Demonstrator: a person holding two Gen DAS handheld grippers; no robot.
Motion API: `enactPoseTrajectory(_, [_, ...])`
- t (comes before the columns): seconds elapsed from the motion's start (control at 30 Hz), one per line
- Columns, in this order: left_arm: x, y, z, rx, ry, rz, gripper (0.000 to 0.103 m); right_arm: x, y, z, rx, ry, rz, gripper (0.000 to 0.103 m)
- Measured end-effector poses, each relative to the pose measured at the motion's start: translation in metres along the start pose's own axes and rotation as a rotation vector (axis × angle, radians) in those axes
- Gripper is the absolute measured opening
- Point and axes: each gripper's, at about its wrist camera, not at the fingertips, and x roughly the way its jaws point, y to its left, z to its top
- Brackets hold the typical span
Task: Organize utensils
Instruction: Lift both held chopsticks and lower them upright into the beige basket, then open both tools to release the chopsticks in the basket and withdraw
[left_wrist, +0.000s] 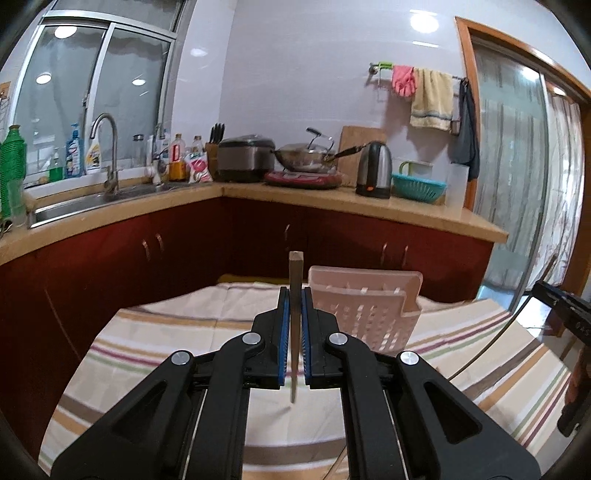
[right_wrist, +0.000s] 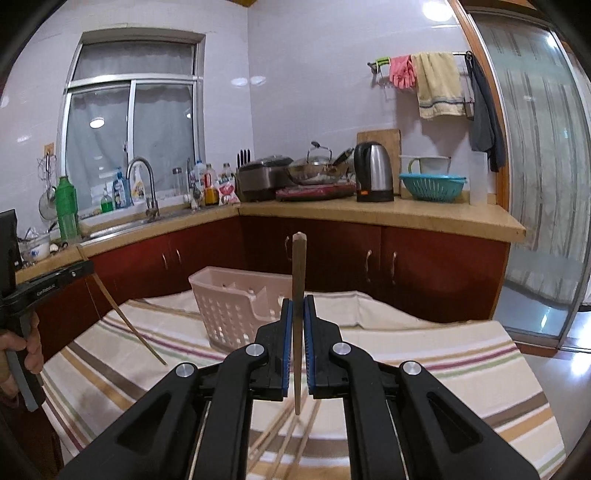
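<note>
Both my grippers, left (left_wrist: 295, 317) and right (right_wrist: 297, 321), clamp one chopstick (left_wrist: 295, 295) each. I'd lower them tip-first into the basket (right_wrist: 236, 310), probably its near slot.

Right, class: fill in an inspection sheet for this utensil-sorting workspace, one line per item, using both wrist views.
Surface: striped cloth covers the table.
Job's things: pink slotted basket stands on the cloth; loose chopsticks lie near the front edge.
Clutter: nothing seen on the cloth.
Grippers: left gripper shut on one upright chopstick; right gripper shut on another chopstick.
Cables: nothing seen.
Surroundings: kitchen counter with sink, kettle, wok, teal colander; towel on the wall rail.
</note>
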Motion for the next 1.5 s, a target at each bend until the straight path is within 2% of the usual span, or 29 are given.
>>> enactPoseTrajectory(0.13, [0.000,-0.006,0.029,0.007,-0.050,-0.037,0.007,0.001,0.001,0.020,-0.001,-0.041,0.020,0.007])
enactPoseTrajectory(0.43, [0.005,-0.024,0.098,0.040,-0.205,-0.061,0.007,0.009,0.009,0.073,-0.023,-0.168,0.064,0.007])
enactPoseTrajectory(0.67, [0.032,-0.035,0.127,0.029,-0.259,-0.079,0.007,0.038,0.009,0.096,-0.013,-0.208,0.093,0.007])
enactPoseTrajectory(0.87, [0.072,-0.045,0.115,0.049,-0.226,-0.080,0.007,0.070,0.008,0.092,0.012,-0.190,0.114,0.007])
enactPoseTrajectory(1.2, [0.133,-0.035,0.057,0.042,-0.064,-0.072,0.007,0.118,0.007,0.048,0.054,-0.066,0.127,0.007])
enactPoseTrajectory(1.4, [0.155,-0.026,0.043,0.010,0.002,-0.075,0.007,0.131,0.005,0.037,0.076,-0.026,0.123,0.007])
enactPoseTrajectory(1.47, [0.159,-0.020,0.040,-0.010,0.014,-0.073,0.008,0.136,0.004,0.034,0.079,-0.012,0.121,0.007])
enactPoseTrajectory(1.5, [0.161,-0.018,0.039,-0.019,0.019,-0.072,0.014,0.137,0.003,0.034,0.081,-0.006,0.117,0.007])
